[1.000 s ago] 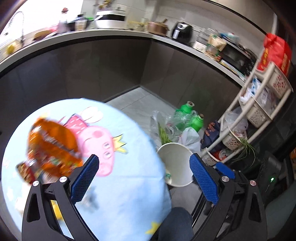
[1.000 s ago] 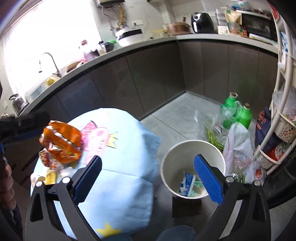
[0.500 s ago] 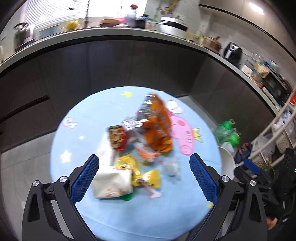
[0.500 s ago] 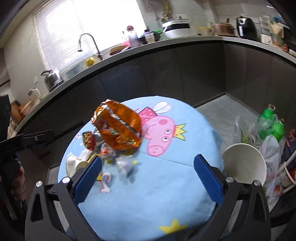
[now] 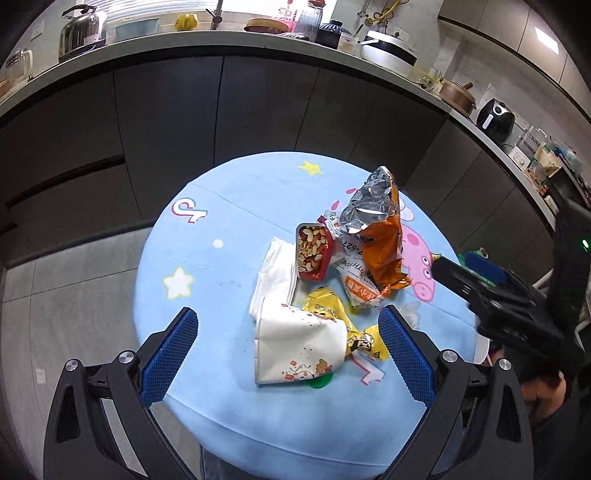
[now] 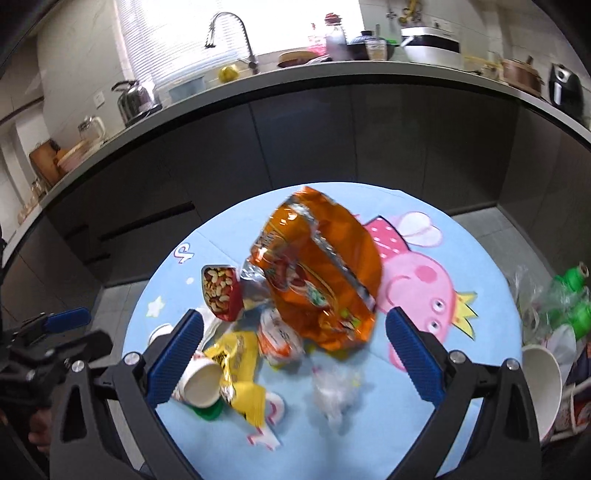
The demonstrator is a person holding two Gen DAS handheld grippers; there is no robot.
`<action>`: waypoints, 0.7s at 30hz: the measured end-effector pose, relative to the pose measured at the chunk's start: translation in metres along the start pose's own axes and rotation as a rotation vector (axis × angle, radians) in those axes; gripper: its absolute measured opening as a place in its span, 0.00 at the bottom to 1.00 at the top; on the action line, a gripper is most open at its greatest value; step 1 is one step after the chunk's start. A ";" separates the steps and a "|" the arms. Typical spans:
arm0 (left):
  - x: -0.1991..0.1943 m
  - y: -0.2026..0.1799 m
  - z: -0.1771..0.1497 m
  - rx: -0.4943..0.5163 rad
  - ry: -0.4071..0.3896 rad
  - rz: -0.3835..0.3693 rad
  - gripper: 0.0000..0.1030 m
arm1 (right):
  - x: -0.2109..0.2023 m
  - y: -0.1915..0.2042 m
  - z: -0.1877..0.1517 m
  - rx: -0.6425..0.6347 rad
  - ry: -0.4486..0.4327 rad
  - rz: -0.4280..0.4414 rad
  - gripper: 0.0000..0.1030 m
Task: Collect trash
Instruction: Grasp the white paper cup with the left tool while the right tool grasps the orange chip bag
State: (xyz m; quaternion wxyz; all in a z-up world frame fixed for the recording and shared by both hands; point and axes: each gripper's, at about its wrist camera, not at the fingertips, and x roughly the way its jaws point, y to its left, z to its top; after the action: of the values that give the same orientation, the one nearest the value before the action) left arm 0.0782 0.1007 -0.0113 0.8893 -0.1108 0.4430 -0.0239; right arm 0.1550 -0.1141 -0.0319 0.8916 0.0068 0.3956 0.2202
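A pile of trash lies on a round table with a light blue cartoon cloth point(image 5: 221, 280). It holds an orange foil snack bag point(image 5: 380, 240), a red tray of nuts point(image 5: 312, 253), a tipped white paper cup point(image 5: 299, 343), yellow wrappers point(image 5: 332, 306) and a white napkin point(image 5: 275, 273). My left gripper point(image 5: 286, 354) is open and empty above the cup. My right gripper point(image 6: 295, 354) is open and empty above the orange bag point(image 6: 317, 273), yellow wrappers point(image 6: 236, 365) and clear plastic point(image 6: 334, 391). The white waste bin point(image 6: 543, 387) stands at the table's right.
A dark curved kitchen counter point(image 5: 258, 74) runs behind the table, with a kettle point(image 5: 83, 31) and appliances on top. Green bottles point(image 6: 576, 299) and bags lie on the floor beside the bin. The right gripper's body point(image 5: 517, 306) shows at the left view's right edge.
Both grippers have swung left from the bin and floor to over the table's trash pile. Both stay open and empty.
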 end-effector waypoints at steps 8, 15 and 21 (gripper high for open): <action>0.013 0.011 -0.008 0.030 0.040 -0.024 0.92 | 0.062 0.020 0.014 -0.089 0.059 -0.062 0.63; 0.038 0.012 -0.017 0.042 0.092 -0.087 0.92 | 0.065 0.011 0.015 -0.081 0.056 -0.059 0.13; 0.064 0.035 -0.015 -0.050 0.143 -0.181 0.79 | 0.026 -0.003 0.006 -0.057 -0.019 -0.089 0.06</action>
State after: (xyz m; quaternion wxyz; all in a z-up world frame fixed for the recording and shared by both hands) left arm 0.1027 0.1233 -0.0776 0.8465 -0.1705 0.4941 -0.1008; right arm 0.1760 -0.1053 -0.0465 0.9042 -0.0342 0.3804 0.1915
